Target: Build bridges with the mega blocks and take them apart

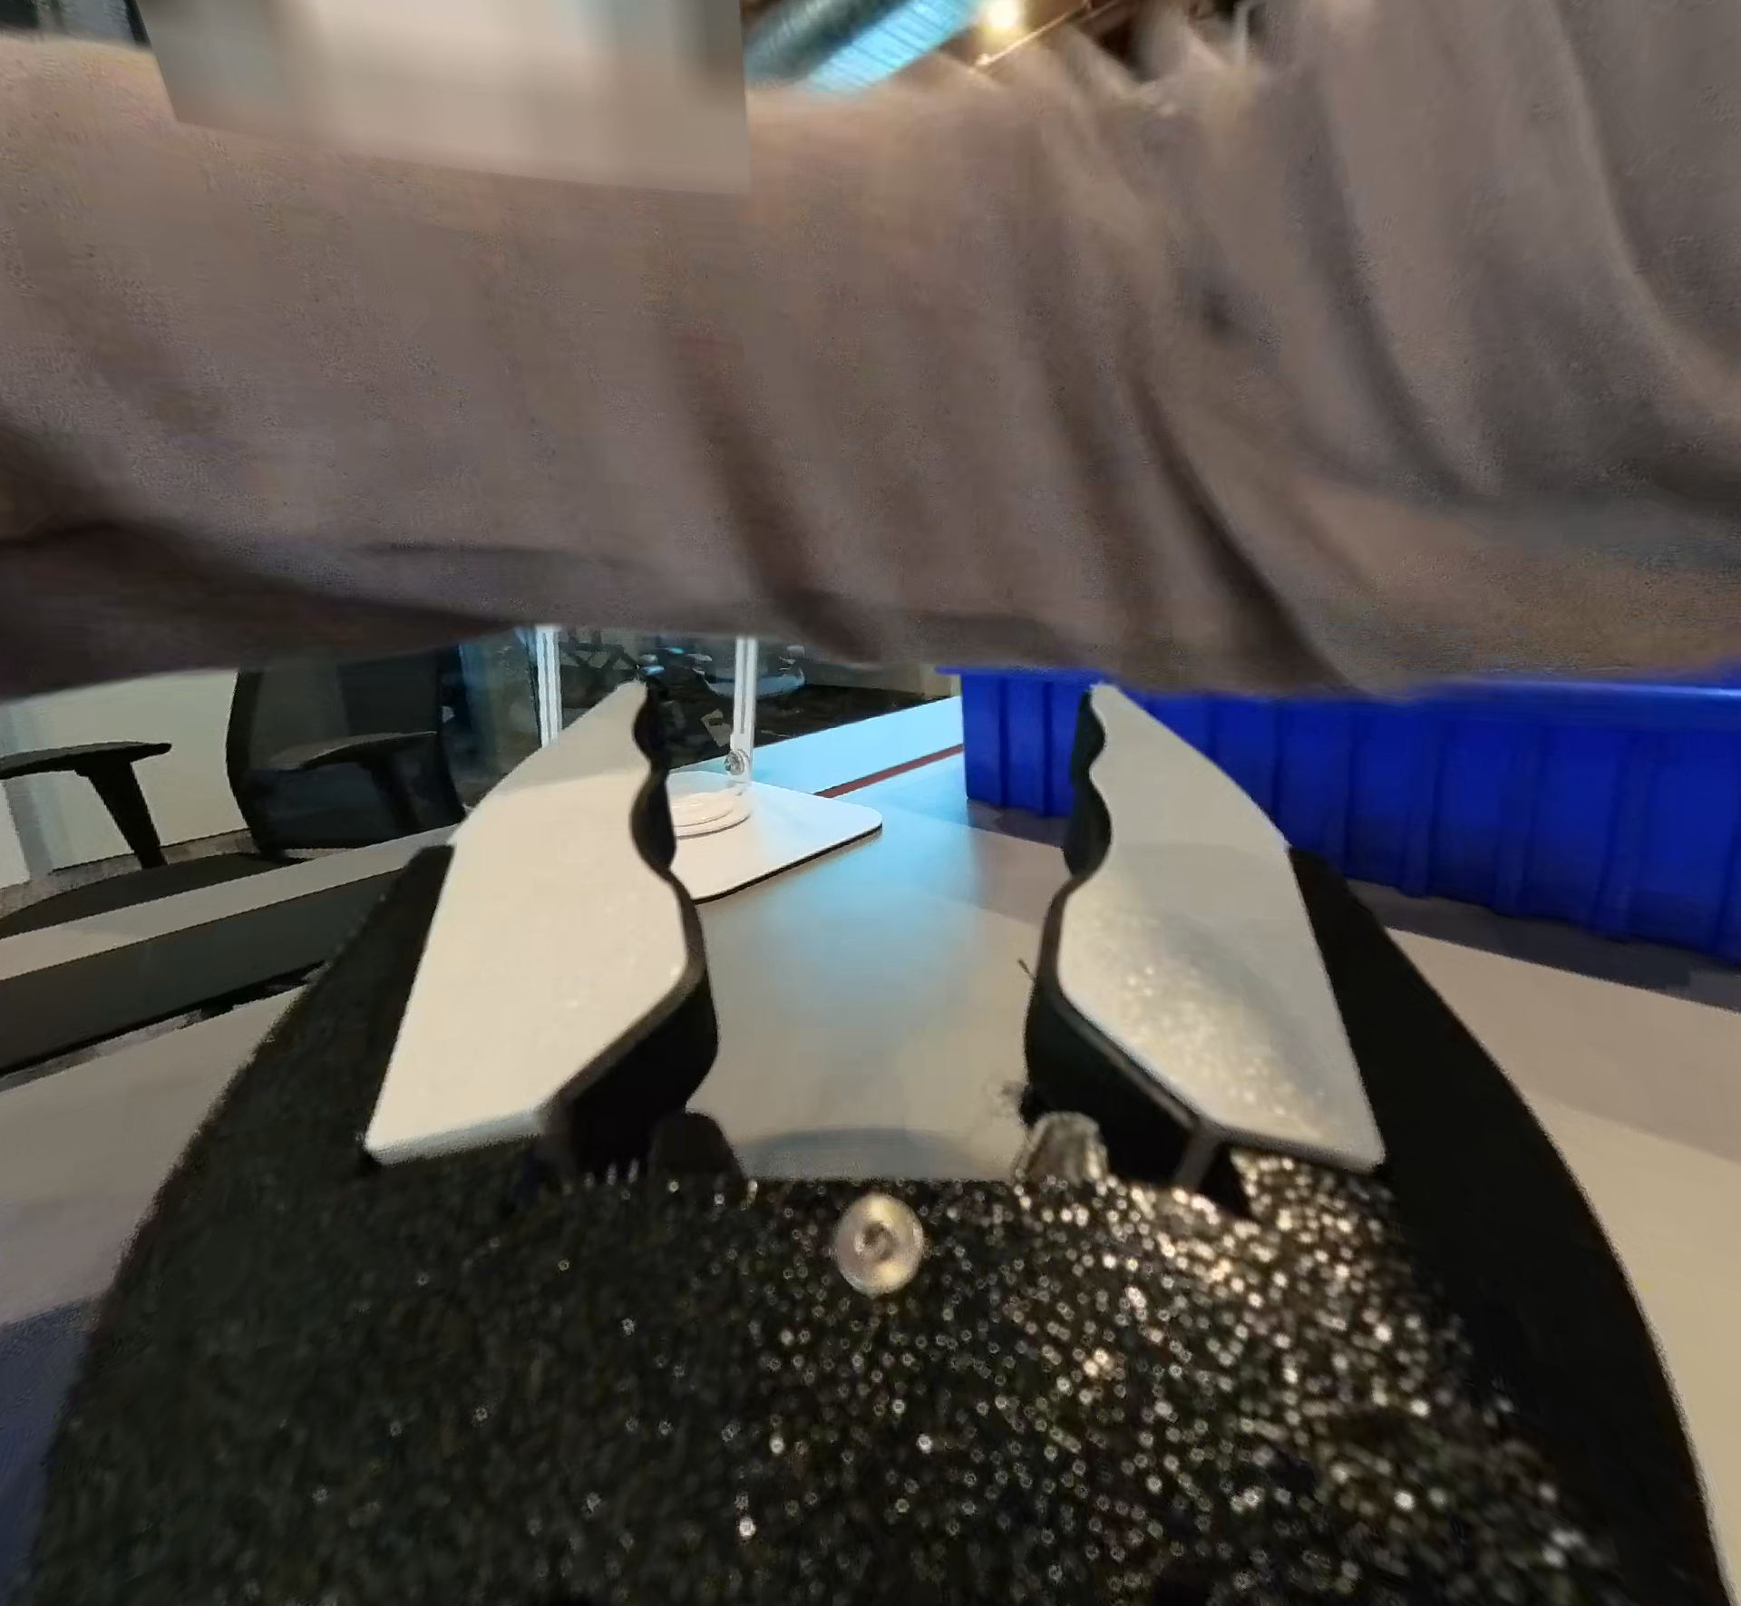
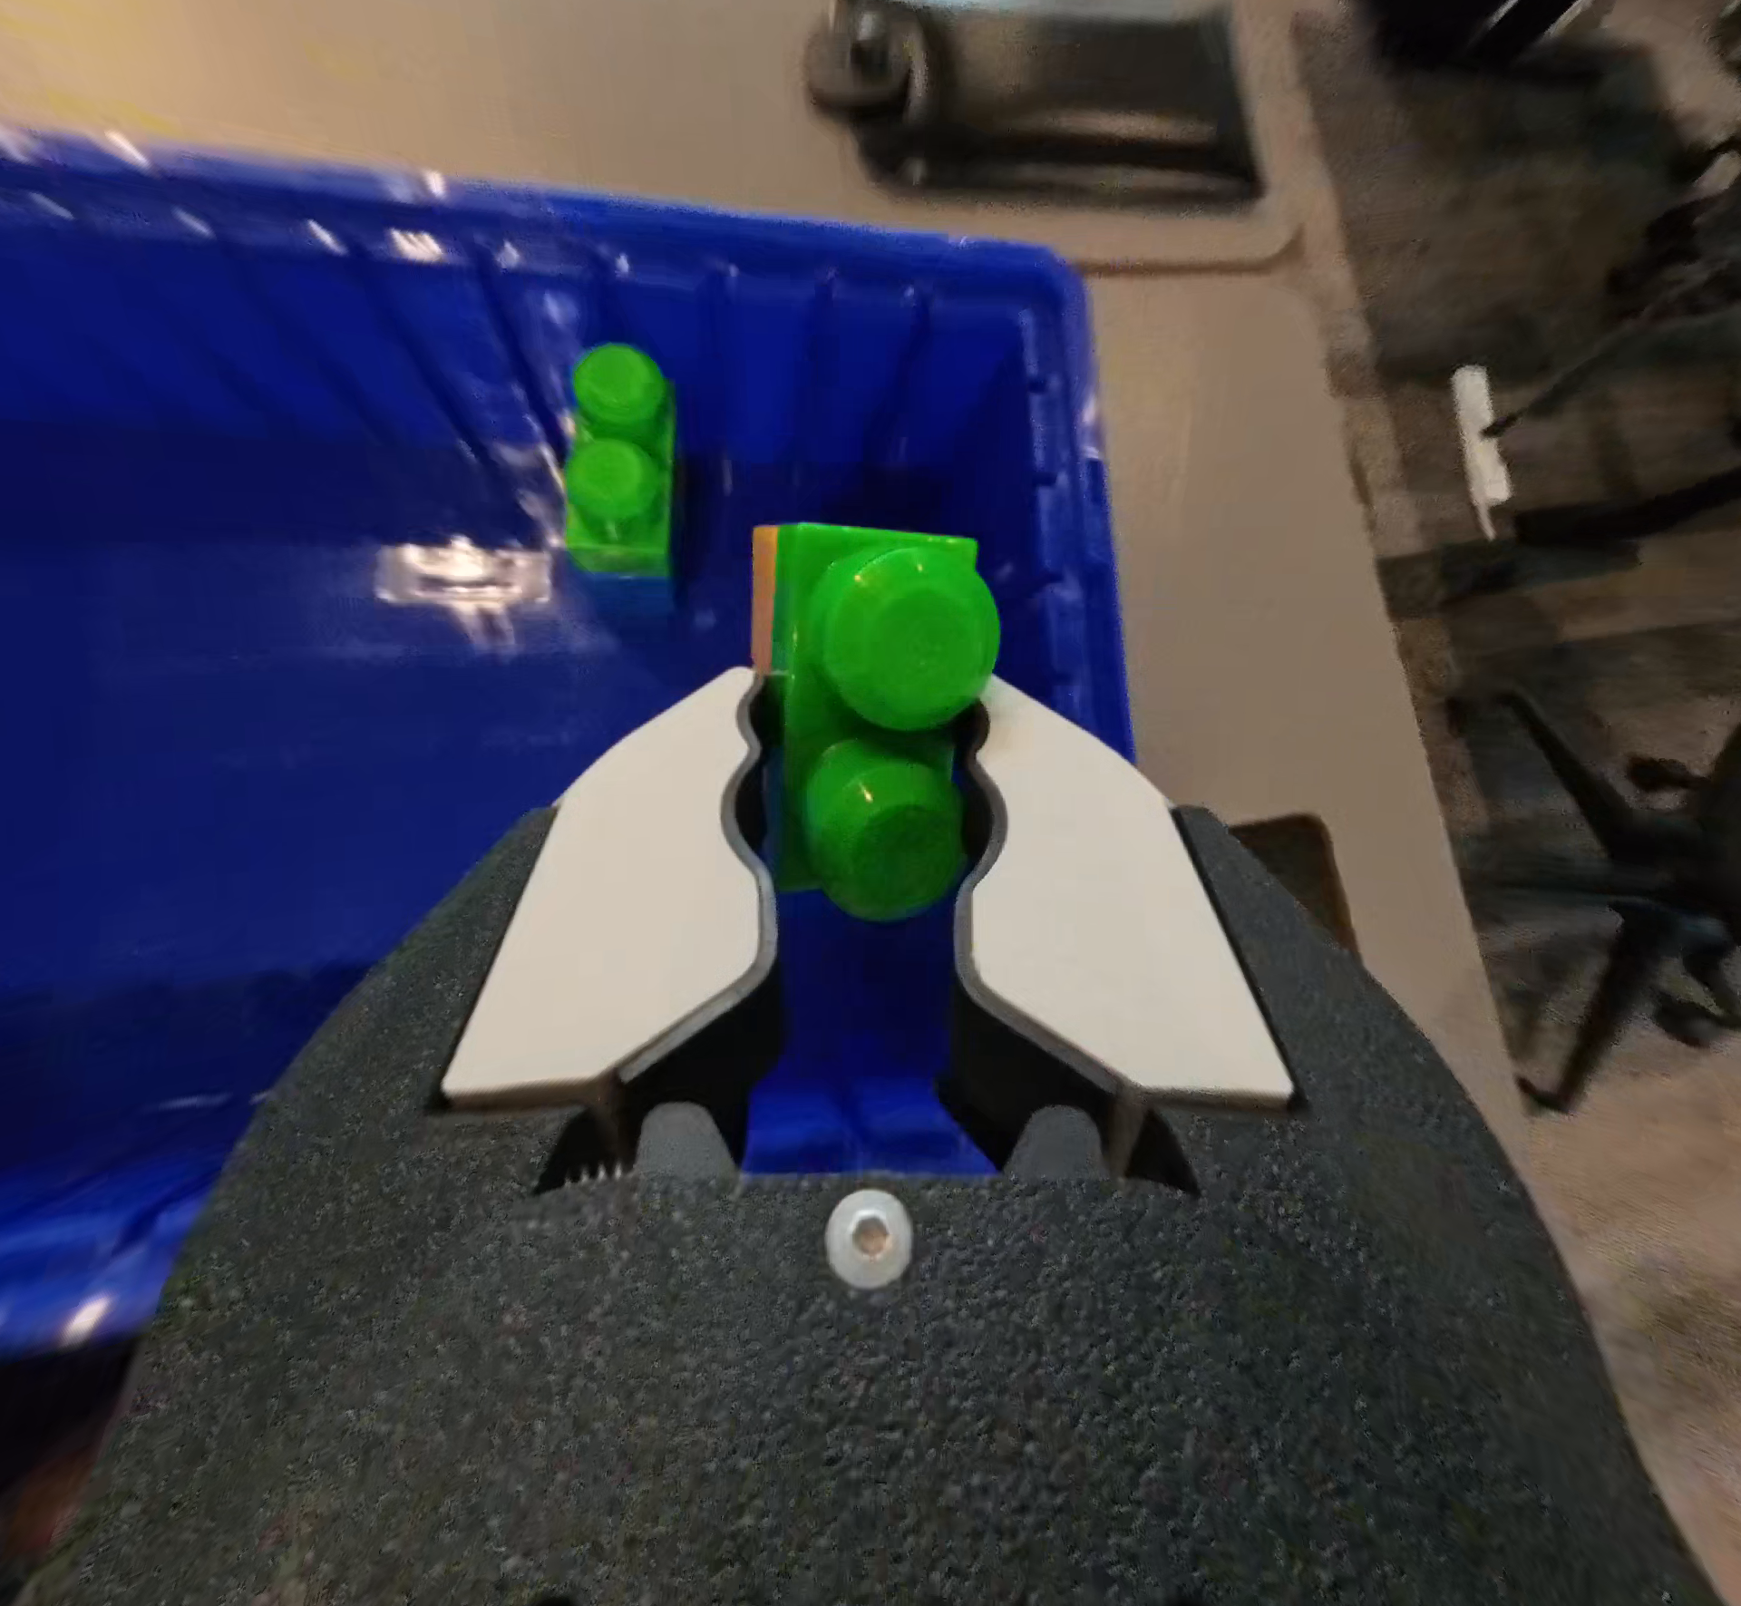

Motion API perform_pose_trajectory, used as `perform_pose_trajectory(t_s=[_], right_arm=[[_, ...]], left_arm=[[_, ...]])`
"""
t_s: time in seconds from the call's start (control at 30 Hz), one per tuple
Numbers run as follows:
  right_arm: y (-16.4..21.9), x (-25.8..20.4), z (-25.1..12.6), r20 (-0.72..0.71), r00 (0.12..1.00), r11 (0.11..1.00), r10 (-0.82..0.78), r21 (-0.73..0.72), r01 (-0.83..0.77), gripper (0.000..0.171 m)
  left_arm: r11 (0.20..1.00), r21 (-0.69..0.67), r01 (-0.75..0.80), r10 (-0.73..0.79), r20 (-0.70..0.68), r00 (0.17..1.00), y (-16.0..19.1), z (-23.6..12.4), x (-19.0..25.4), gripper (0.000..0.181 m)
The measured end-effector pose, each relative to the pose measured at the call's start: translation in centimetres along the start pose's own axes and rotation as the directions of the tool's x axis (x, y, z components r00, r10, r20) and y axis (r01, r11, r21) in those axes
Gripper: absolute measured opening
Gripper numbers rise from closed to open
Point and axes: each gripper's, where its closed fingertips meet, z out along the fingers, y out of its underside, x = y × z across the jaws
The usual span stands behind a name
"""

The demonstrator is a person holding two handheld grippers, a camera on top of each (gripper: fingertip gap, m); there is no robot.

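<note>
In the right wrist view my right gripper (image 2: 867, 703) is shut on a green two-stud block (image 2: 876, 713) and holds it over the inside of a blue bin (image 2: 283, 713). The studs face the camera. An orange edge shows on the block's left side. A second green two-stud block (image 2: 617, 468) lies on the bin floor farther in, to the left. In the left wrist view my left gripper (image 1: 867, 703) is open and empty just above the grey table (image 1: 867, 948). The blue bin (image 1: 1413, 788) stands ahead to its right.
A person's grey sleeve (image 1: 848, 392) crosses the upper left wrist view above the gripper. A white stand base (image 1: 782, 835) sits on the table ahead. Black office chairs (image 1: 311, 769) stand at the left. Beyond the bin in the right wrist view lie the floor and a chair base (image 2: 1602, 901).
</note>
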Motion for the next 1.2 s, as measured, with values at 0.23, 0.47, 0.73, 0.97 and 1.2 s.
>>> perform_pose_trajectory(t_s=[0.23, 0.47, 0.73, 0.97, 1.2], right_arm=[[8.3, -0.5, -18.7, -0.188, 0.940, 0.854, 0.285, 0.494, -0.160, 0.038], [19.3, -4.8, -25.0, -0.293, 0.807, 0.652, 0.512, 0.744, -0.144, 0.038], [24.0, -8.5, -24.8, -0.222, 0.822, 0.503, 0.525, 0.860, -0.089, 0.038], [24.4, -10.2, -23.5, 0.000, 0.891, 0.427, 0.454, 0.878, -0.218, 0.038], [23.5, -11.4, -22.1, 0.163, 0.930, 0.439, 0.329, 0.846, -0.304, 0.038]], left_arm=[[1.000, 0.007, 0.005, -0.005, -0.002, 1.000, -0.2, 0.0, 0.2, 0.081], [0.999, 0.035, 0.033, -0.035, 0.037, 0.999, -0.6, -0.3, -0.7, 0.081], [0.994, 0.052, 0.097, -0.098, 0.026, 0.995, -1.0, -0.6, -0.5, 0.081], [0.960, 0.058, 0.273, -0.266, -0.105, 0.958, -1.7, -0.9, 0.7, 0.091], [0.919, -0.044, 0.393, -0.391, -0.248, 0.886, -1.2, -0.9, 2.5, 0.085]])
